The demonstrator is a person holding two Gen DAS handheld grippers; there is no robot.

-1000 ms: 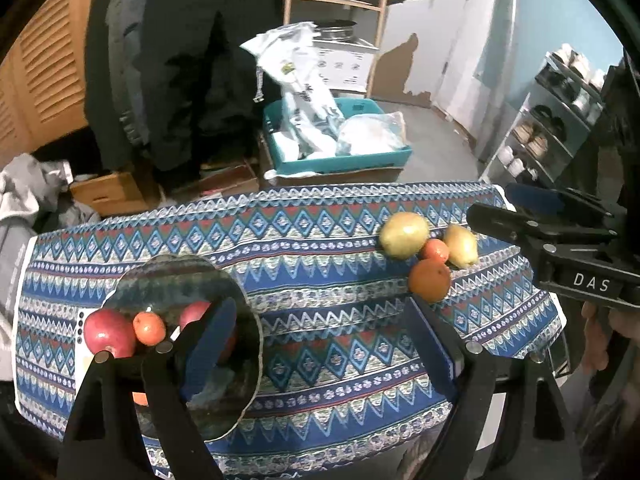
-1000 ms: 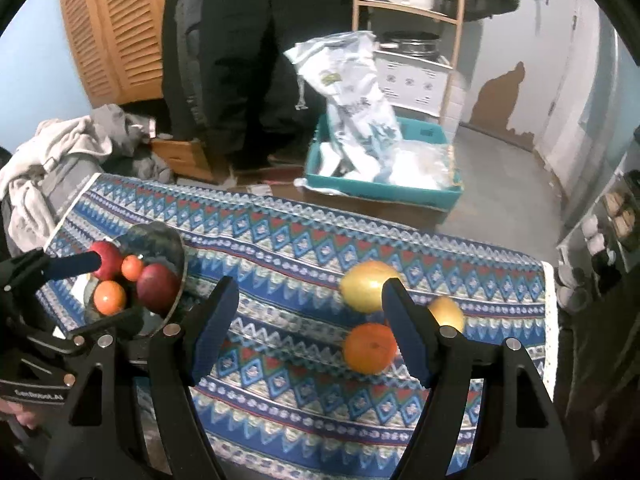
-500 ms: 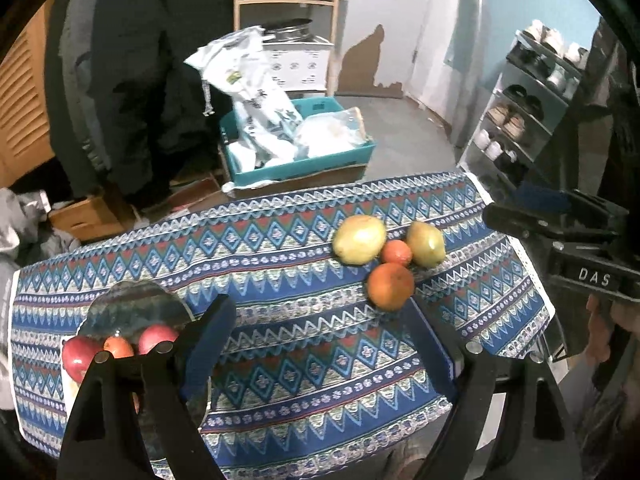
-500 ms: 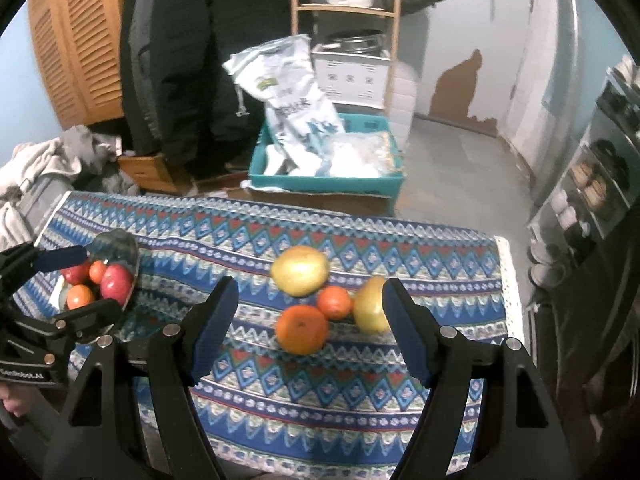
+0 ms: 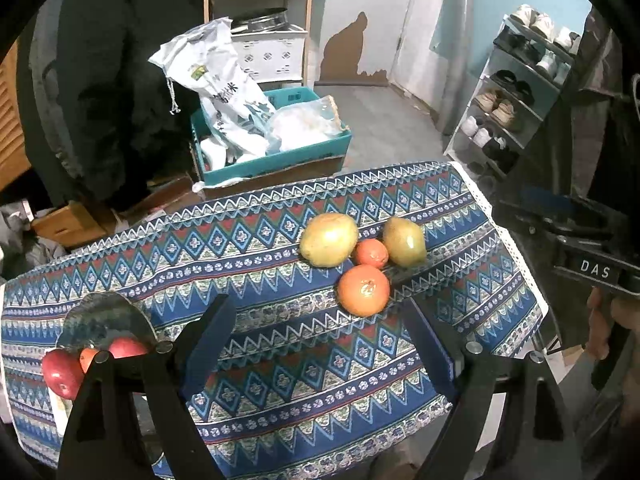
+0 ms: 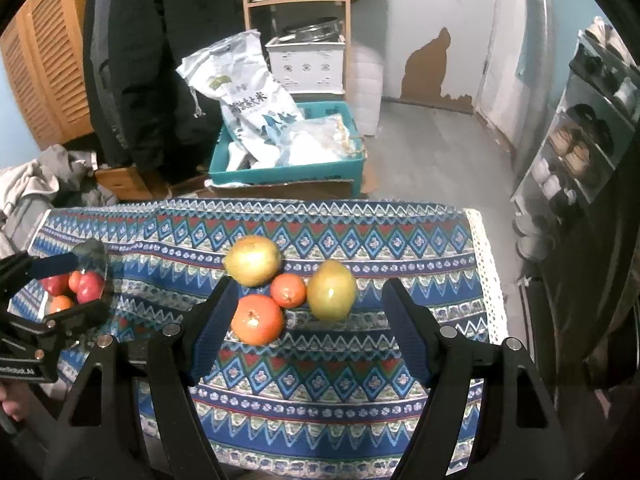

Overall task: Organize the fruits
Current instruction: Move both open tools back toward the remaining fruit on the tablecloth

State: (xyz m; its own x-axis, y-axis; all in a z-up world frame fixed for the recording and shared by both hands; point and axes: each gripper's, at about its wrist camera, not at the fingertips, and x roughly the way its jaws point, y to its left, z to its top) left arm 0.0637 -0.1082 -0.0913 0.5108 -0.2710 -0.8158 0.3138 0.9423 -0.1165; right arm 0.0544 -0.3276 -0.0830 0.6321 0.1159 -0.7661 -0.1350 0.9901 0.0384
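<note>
On the patterned cloth lie a large orange [image 6: 257,319] [image 5: 363,290], a small orange [image 6: 288,289] [image 5: 371,253] and two yellow-green fruits [image 6: 253,260] [image 6: 331,290] [image 5: 329,239] [image 5: 404,241]. A glass plate [image 5: 104,316] [image 6: 94,254] at the left holds red apples [image 5: 60,370] [image 6: 90,285] and small oranges. My left gripper [image 5: 320,342] is open and empty, above the cloth near the large orange. My right gripper [image 6: 308,318] is open and empty, its jaws standing either side of the fruit group.
The table's right edge has a white lace trim [image 6: 486,264]. Behind the table a teal crate [image 6: 288,168] holds bags. A shoe rack [image 5: 516,96] stands at the right, a wooden shelf [image 6: 296,0] at the back, clothes [image 6: 28,184] at the left.
Both grippers have swung right, from over the plate towards the loose fruit group. The right gripper now frames the fruits; the plate has slid to the left in both views.
</note>
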